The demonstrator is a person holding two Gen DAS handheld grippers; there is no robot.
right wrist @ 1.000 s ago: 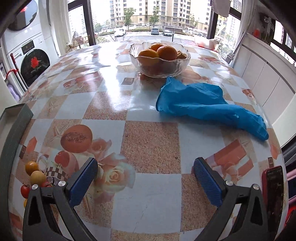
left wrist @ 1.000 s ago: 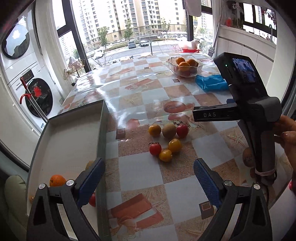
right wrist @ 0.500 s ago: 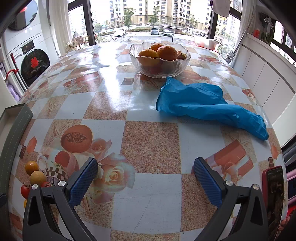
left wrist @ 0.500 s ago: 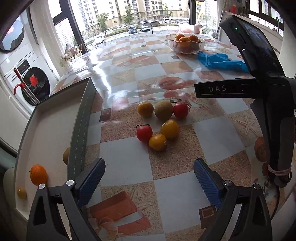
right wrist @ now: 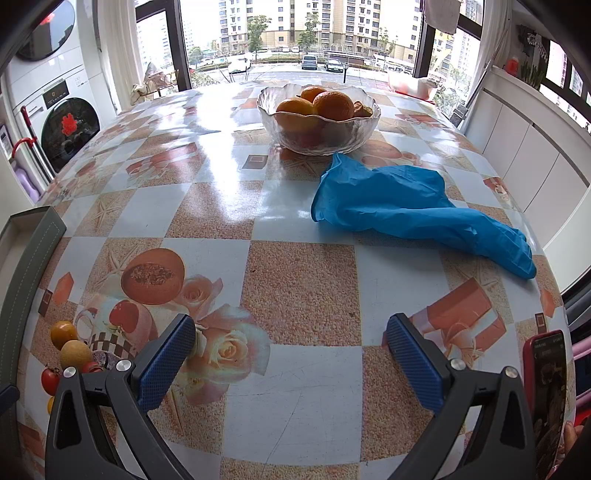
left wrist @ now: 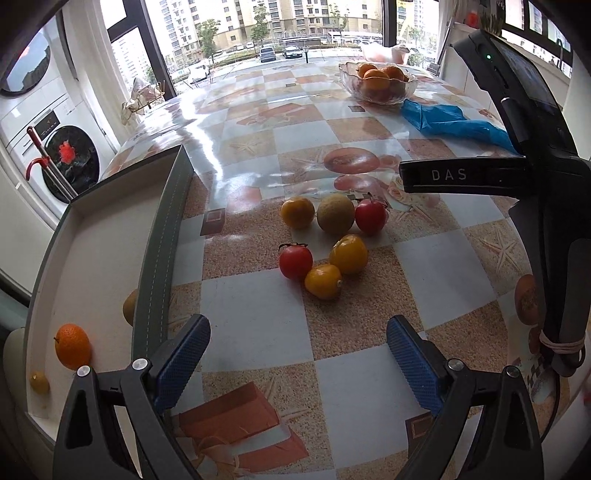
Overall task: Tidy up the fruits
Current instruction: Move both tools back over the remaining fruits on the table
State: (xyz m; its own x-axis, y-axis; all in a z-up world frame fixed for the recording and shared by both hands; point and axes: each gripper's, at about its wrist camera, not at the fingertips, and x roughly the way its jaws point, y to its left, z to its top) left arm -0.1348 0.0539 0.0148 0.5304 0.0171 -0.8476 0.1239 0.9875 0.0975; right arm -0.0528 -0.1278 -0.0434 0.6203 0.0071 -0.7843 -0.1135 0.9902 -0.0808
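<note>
tray (left wrist: 162, 236) left of fruits (left wrist: 325, 240) | bowl (left wrist: 378, 83) behind | glove (left wrist: 447, 120) beside bowl

Bright daylight from windows (right wrist: 303, 33) ahead. Strong glare streak on glossy tablecloth (left wrist: 221, 147), washing out pattern. Soft short shadows under fruit. Heavy fisheye bending, dark vignette corners. Focus sharp.

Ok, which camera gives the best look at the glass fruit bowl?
The right wrist view: the glass bowl sits central and large, oranges visible inside. The left wrist view shows it small and far off, near the top edge.
</note>
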